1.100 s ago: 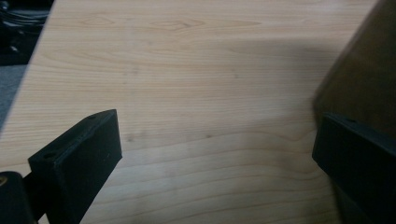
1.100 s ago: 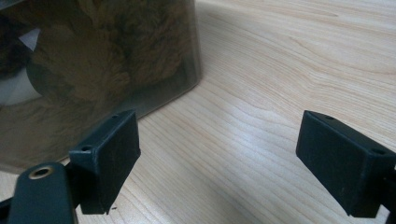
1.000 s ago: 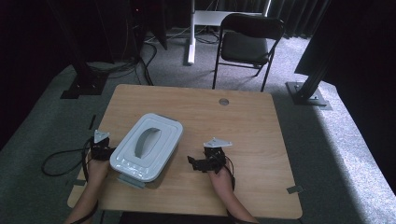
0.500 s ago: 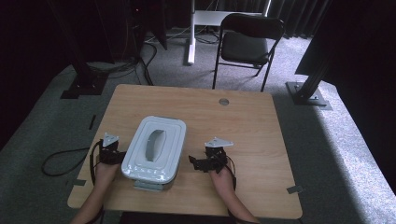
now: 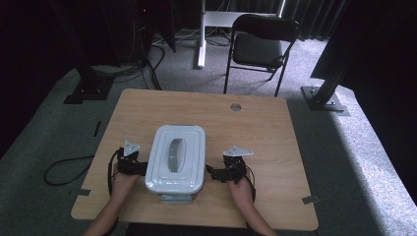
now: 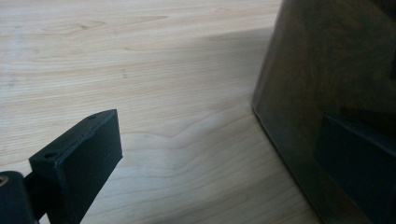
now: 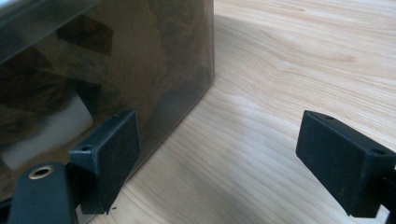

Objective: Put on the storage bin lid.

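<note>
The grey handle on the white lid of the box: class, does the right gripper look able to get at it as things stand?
Probably yes: the right gripper sits open beside the box, and nothing covers the grey handle on the white lid; it would need lifting first.

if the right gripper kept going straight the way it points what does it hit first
Most likely the lidded storage box. In the high view the right gripper points left at the box's side. Its own view shows one open jaw by the dark translucent wall, the other over bare table, so contact looks close.
</note>
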`<state>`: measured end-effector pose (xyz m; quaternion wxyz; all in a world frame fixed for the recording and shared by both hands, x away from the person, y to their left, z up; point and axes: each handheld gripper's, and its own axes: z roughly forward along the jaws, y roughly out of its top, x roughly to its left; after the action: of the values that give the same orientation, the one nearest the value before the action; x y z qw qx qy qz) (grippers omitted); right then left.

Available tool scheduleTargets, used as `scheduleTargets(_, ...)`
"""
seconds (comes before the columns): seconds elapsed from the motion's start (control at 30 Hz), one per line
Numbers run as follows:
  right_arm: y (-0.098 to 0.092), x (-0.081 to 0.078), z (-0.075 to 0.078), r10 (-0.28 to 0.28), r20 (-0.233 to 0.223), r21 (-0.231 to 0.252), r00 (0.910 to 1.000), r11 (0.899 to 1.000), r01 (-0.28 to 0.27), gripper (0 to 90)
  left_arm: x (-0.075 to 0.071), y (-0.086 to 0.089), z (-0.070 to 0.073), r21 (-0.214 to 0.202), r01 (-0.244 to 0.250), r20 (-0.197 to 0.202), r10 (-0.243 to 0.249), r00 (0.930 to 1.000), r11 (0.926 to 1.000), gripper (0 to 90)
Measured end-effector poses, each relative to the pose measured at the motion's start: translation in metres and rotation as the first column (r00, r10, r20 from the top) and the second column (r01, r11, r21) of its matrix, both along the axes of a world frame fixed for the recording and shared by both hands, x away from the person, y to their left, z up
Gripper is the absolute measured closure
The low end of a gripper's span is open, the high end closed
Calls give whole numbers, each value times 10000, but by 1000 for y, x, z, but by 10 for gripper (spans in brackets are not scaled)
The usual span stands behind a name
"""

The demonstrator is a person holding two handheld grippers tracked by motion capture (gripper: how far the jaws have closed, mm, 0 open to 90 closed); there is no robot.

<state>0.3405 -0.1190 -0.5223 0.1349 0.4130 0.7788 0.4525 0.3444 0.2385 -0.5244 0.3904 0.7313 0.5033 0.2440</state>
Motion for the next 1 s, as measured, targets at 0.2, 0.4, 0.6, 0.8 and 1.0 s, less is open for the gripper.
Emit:
scheduleTargets(0.2,-16,-1,0,-299,-22,17,9995,9996,299,128,0,-15,2,224,247,-8,-247,9997,9994,23)
scheduleTargets(0.4,-27,-2,-2,-539,145,-50,9984,9985,540,128,-2,-23,2,356,510,-17,-510,9987,9981,23)
scheduleTargets(0.6,-34,-3,-3,-500,186,-157,9986,9986,503,126,-1,-21,1,455,758,62,-762,9971,9961,22)
scheduleTargets(0.8,-42,-4,-6,-496,196,-122,9986,9987,498,114,-2,-19,1,474,816,185,-825,9964,9955,22)
scheduleTargets(1.0,-48,-6,-5,-864,350,-89,9956,9962,868,114,-5,-16,2,436,910,201,-920,9956,9949,22)
